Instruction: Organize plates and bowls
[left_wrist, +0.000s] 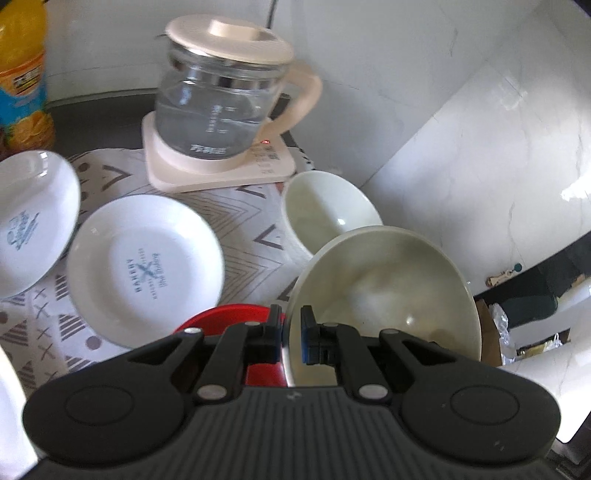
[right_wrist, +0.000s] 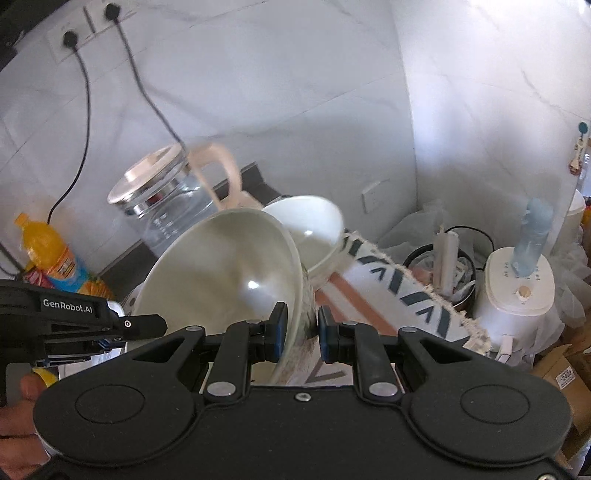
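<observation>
A large cream bowl (left_wrist: 388, 295) is tilted and held by both grippers. My left gripper (left_wrist: 290, 334) is shut on its near rim. My right gripper (right_wrist: 301, 332) is shut on its right rim (right_wrist: 295, 280). A smaller cream bowl (left_wrist: 328, 210) sits behind it, also in the right wrist view (right_wrist: 310, 225). A red bowl (left_wrist: 229, 321) lies under the left gripper, mostly hidden. Two white printed plates (left_wrist: 144, 269) (left_wrist: 29, 218) rest on the patterned cloth (left_wrist: 243, 225).
A glass kettle (left_wrist: 221, 96) on a cream base stands at the back. An orange juice bottle (left_wrist: 22, 74) is at the far left. Right of the table edge are a white appliance (right_wrist: 517, 284), a bin and cardboard boxes. Wall sockets with cables hang above.
</observation>
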